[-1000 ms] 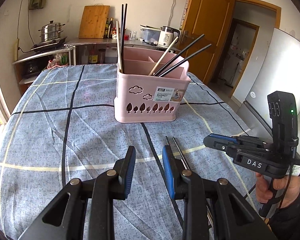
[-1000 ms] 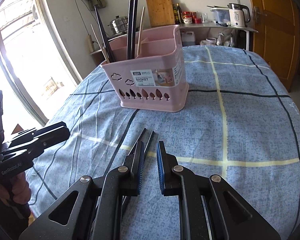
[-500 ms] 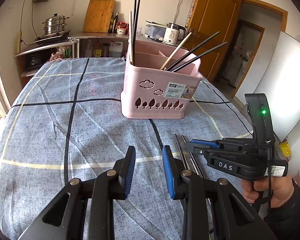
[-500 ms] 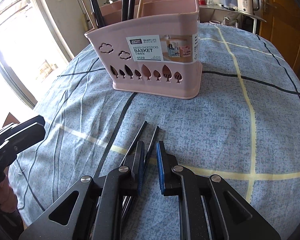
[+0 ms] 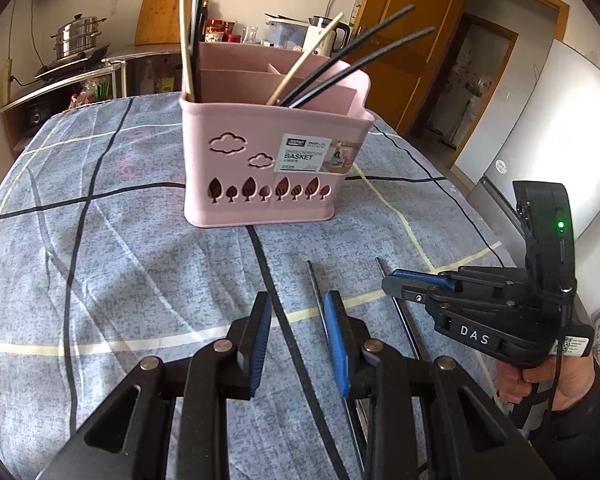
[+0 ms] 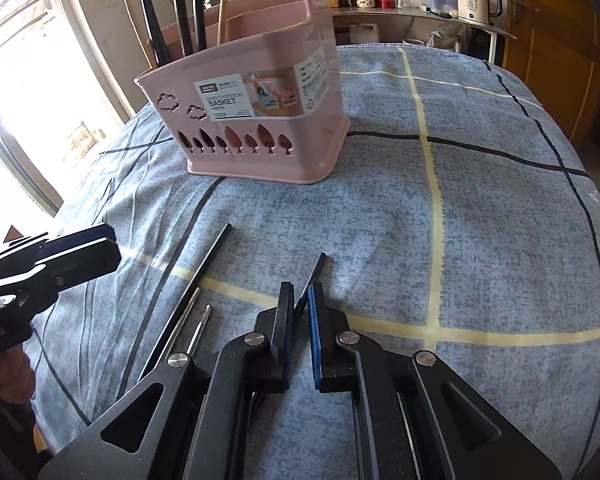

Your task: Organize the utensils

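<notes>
A pink chopstick basket (image 5: 268, 168) stands on the blue checked tablecloth, with several black and wooden chopsticks upright in it; it also shows in the right wrist view (image 6: 256, 116). My right gripper (image 6: 299, 304) is shut on a black chopstick (image 6: 314, 272), held low over the cloth. It appears from the side in the left wrist view (image 5: 396, 284). Another black chopstick (image 6: 204, 264) and thin metal ones (image 6: 188, 312) lie on the cloth to its left. My left gripper (image 5: 296, 320) is open and empty, beside a chopstick (image 5: 316, 284) on the cloth.
The tablecloth (image 6: 480, 220) drops off at the right and near edges. A counter (image 5: 100, 64) with a steel pot, a cutting board and a kettle stands behind the table. A bright window (image 6: 28, 80) is at the left in the right wrist view.
The right gripper has closed on one black chopstick and pulled it to the right, away from the others. Both grippers have moved nearer the basket.
</notes>
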The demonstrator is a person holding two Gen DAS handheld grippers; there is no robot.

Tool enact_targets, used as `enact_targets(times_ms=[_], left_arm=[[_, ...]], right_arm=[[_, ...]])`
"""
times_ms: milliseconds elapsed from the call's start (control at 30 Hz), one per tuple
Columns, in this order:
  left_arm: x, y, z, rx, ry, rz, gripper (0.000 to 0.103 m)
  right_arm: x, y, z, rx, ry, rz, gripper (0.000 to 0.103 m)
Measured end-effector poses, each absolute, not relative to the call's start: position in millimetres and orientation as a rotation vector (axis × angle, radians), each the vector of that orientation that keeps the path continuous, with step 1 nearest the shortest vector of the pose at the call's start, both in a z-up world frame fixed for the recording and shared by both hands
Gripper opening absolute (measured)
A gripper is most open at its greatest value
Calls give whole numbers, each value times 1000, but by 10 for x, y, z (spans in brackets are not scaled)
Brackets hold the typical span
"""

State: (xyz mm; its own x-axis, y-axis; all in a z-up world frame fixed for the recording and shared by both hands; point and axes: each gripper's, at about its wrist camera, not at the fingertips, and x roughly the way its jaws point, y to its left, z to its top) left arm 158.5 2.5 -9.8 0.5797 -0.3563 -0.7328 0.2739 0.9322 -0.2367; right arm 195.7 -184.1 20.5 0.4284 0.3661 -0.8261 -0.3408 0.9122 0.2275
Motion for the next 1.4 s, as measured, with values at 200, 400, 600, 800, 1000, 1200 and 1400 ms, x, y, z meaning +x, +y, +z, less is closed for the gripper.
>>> enact_targets(times_ms=[200,400,600,800,1000,1200,1400], left_arm=[[1813,-273,-302,-55,950,-368,29],[1914,-444,-414,22,966,-327,22],[1893,-251,-416,41,973,-301,9],[1787,133,-403,36,974,-255,9],[1741,268,-407,25,980,-219,9],[1813,107,-416,65,985,-221,26],[1828,23,-420,108,967,-211,24]], right_arm=[[1934,-1965,202,50,1035,442,7],[1937,-1985,200,54,1032,449,7],[1940,-1983,199,48,1033,455,7],[1945,-1964,196,39,1032,453,7],[1973,-1946,204,42,1051,430,7],[2011,-1865,212,1,1073,392,8],[2061,-1784,214,-42,1074,377,8]])
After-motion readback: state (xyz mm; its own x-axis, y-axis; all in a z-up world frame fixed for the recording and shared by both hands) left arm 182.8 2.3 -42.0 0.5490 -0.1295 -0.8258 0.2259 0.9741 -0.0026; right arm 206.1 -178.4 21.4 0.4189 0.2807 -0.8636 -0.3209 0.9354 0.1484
